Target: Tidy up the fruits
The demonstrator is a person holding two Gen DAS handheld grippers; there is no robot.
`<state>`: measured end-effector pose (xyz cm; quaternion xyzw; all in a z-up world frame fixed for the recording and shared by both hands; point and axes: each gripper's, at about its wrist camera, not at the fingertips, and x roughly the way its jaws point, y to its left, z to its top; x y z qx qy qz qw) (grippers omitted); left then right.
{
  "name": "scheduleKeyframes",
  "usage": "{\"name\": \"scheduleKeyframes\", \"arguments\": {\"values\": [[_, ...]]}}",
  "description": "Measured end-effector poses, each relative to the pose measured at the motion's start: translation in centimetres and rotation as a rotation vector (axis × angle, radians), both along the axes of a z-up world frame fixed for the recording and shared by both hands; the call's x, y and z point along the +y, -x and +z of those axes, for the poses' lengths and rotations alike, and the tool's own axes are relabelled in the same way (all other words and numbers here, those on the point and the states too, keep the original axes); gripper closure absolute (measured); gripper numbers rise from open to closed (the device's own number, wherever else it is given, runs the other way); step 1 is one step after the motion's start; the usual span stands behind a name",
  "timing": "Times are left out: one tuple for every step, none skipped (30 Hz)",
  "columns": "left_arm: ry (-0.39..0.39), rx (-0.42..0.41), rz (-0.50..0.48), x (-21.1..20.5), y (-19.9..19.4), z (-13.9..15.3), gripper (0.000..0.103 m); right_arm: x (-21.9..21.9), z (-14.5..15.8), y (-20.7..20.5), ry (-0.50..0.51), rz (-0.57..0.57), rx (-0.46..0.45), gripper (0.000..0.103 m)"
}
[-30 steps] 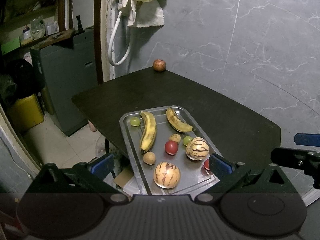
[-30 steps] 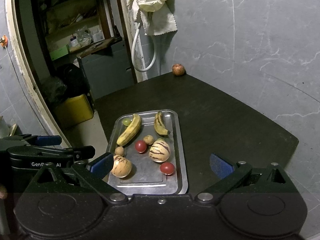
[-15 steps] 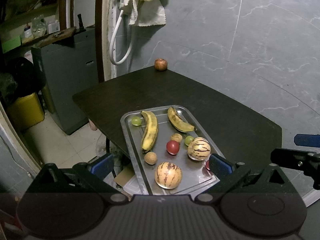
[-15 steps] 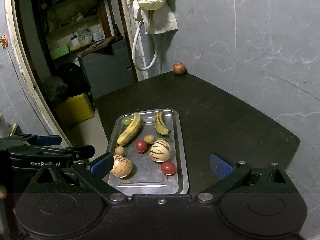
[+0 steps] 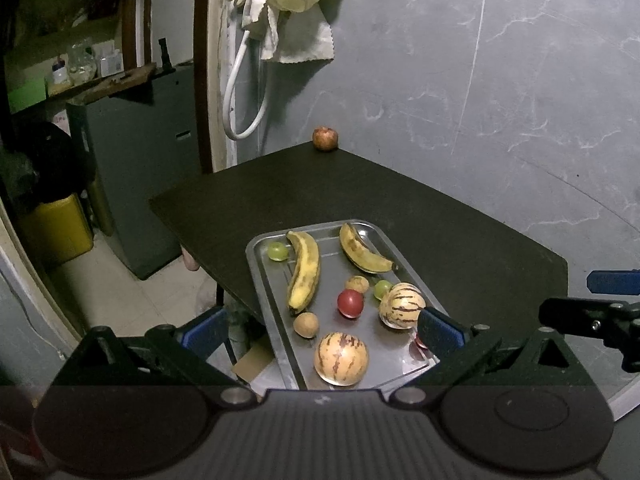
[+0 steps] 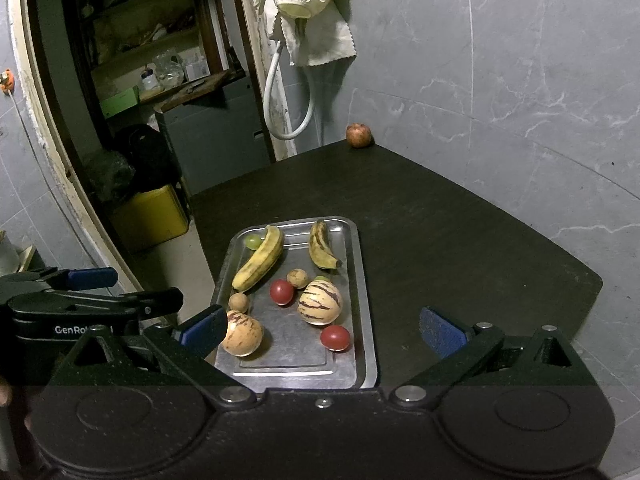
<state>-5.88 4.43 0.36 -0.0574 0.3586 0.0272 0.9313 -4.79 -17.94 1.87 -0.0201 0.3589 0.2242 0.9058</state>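
A metal tray (image 5: 260,280) (image 6: 366,280) sits on the dark table near its front edge. It holds two bananas (image 5: 305,274) (image 6: 260,258), two striped melons (image 5: 341,358) (image 6: 320,304), two red tomatoes (image 5: 350,303) (image 6: 335,337), green grapes (image 5: 277,251) and small brown fruits (image 5: 306,324). A red pomegranate (image 5: 325,138) (image 6: 358,135) sits alone at the table's far corner. My left gripper (image 5: 322,332) is open and empty, hovering above the tray's near end. My right gripper (image 6: 322,328) is open and empty above the tray's near right side.
The dark table (image 6: 460,240) runs along a grey marble wall. A grey cabinet (image 5: 132,184), a yellow container (image 5: 56,228) and a doorway lie to the left. A cloth and hose (image 5: 280,20) hang on the wall. The other gripper shows at each view's edge.
Both grippers have drifted slightly; the tray and fruits sit a little lower in the views. Nothing has been grasped or moved.
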Motion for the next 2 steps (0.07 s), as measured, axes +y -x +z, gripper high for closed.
{"name": "scheduleKeyframes", "arguments": {"values": [[0.010,0.006,0.000,0.10,-0.10,-0.08,0.000,0.00,-0.02,0.02,0.000,0.000,0.000,0.001],[0.017,0.011,0.001,0.20,-0.21,-0.17,0.000,0.01,-0.01,0.00,0.000,0.001,0.000,0.001]]}}
